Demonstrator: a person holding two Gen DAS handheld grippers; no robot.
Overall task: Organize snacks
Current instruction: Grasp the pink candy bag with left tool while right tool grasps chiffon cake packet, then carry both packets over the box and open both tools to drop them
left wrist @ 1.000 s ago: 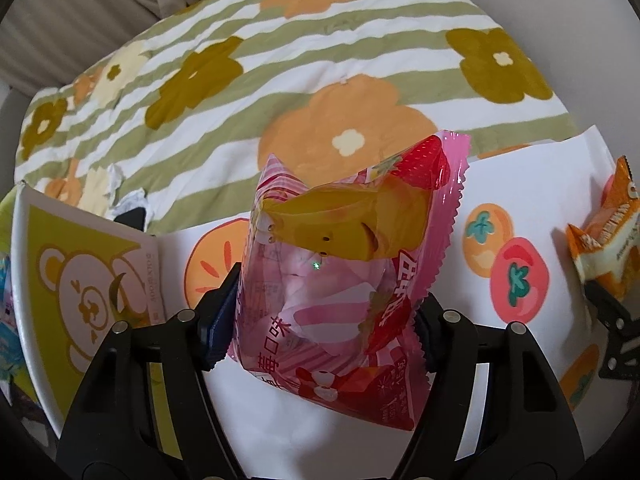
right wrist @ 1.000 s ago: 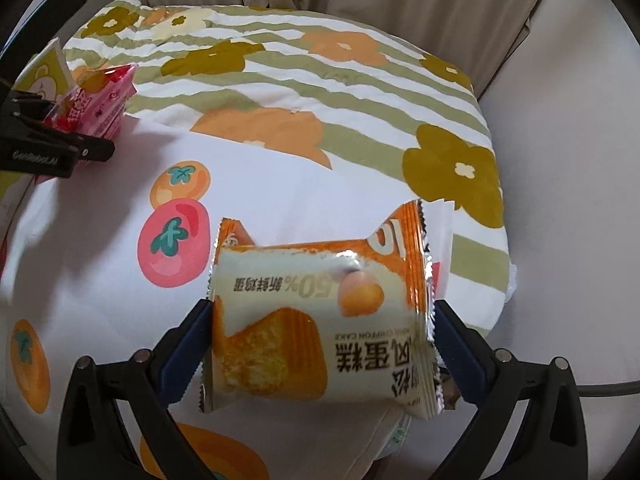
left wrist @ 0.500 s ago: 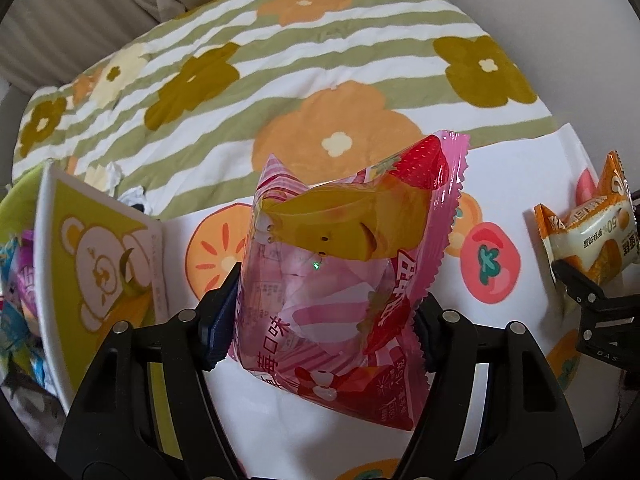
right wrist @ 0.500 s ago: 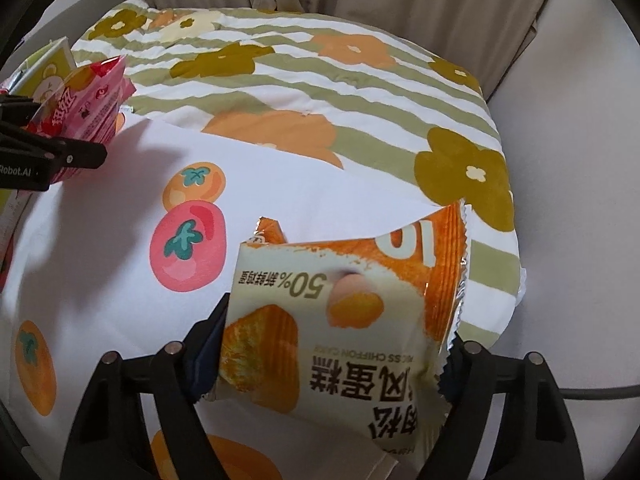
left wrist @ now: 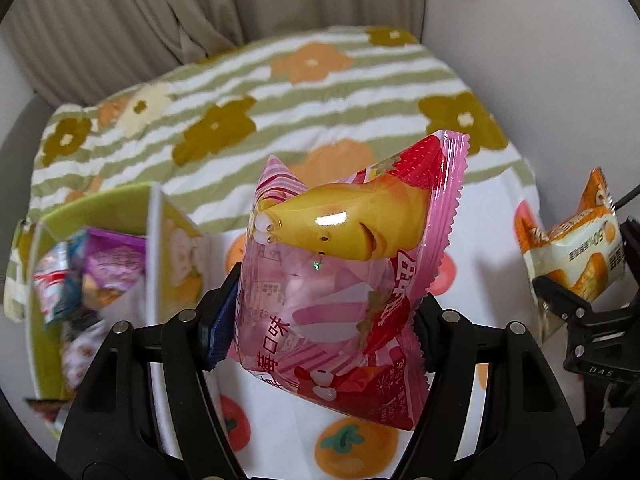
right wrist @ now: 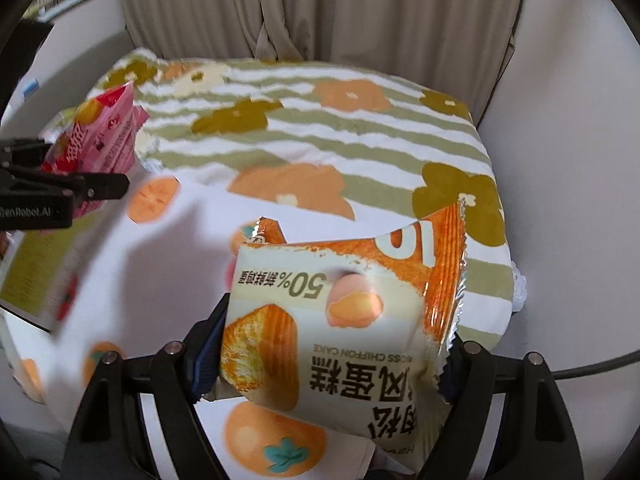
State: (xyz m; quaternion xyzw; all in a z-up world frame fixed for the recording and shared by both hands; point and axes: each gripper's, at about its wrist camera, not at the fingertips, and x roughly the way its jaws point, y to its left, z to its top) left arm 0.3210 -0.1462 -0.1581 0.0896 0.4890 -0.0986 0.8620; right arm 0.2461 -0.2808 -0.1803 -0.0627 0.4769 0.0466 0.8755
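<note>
Nearest the viewer, the left gripper (left wrist: 320, 332) is clamped on a pink strawberry snack packet (left wrist: 344, 284), jaws closed against the two side edges of the wrapper. The packet is held clear of the surface, its crimped top seal pointing away from the camera. The right gripper (right wrist: 324, 356) is likewise closed on an orange chiffon cake packet (right wrist: 344, 320), gripped across its width and raised above the white persimmon-print cloth (right wrist: 168, 280).

Handling note: both packets appear light, air-filled and soft. The film looks glossy and probably slippery; the cake inside is likely to crush under heavy pressure. A hold across the pillow body, as here, seems sound; the crimped seals are the stiffer alternative.

Further out, to the left of the pink packet, stands a green bear-print box (left wrist: 176, 248), open at the top and already containing several wrapped snacks (left wrist: 92, 272). This is judged to be the destination; the left packet is near its wall but not yet over the opening.

Beyond the cloth lies a green-striped floral blanket (left wrist: 320, 92), and behind it hangs a beige curtain (right wrist: 360, 8).
</note>
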